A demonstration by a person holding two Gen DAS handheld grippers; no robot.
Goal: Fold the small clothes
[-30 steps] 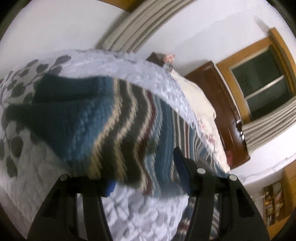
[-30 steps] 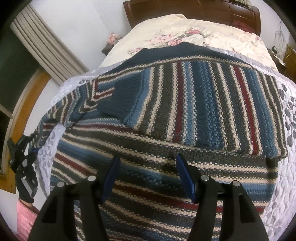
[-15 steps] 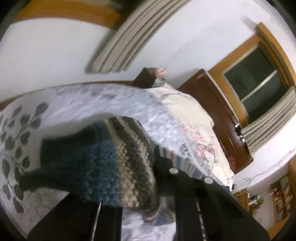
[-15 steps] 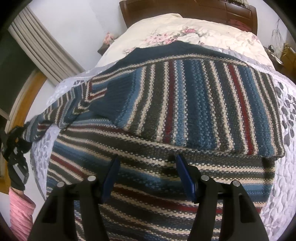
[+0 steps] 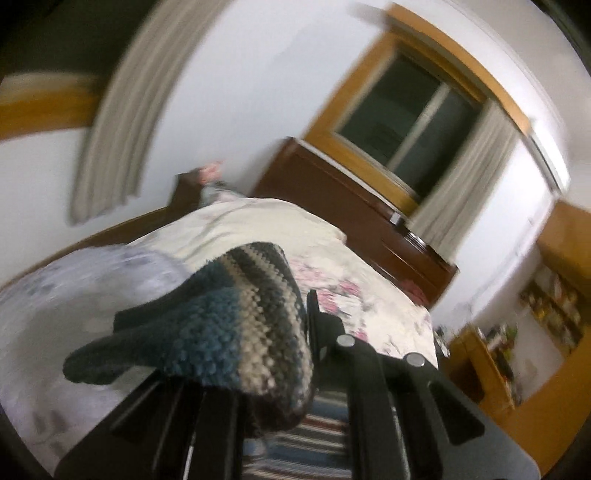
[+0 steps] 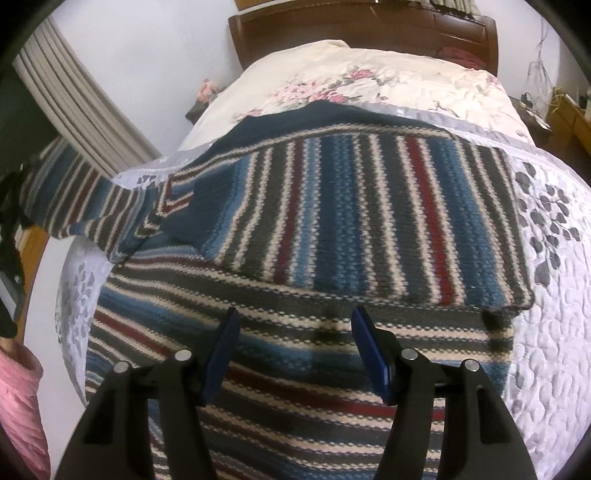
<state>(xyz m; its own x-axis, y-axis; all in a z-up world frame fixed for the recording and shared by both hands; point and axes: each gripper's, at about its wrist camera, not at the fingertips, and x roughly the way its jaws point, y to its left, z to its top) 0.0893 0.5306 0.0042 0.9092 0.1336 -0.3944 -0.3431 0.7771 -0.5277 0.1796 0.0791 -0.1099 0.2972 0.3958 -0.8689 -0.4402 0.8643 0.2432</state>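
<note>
Across quilt, striped sweater lies sideways; left gripper lifts sleeve.

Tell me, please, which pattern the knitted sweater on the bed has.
The sweater has stripes in blue, dark grey, cream and red. The right wrist view shows it best.

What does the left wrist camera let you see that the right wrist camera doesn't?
Only the left wrist view shows the window with its wooden frame, and a close look at the sleeve bunched in the left gripper. Only the right wrist view shows the striped sweater spread on the grey leaf-print quilt, one side already folded over, with the right gripper open above it and touching nothing. Both show the floral bedding and the dark wooden headboard.
</note>
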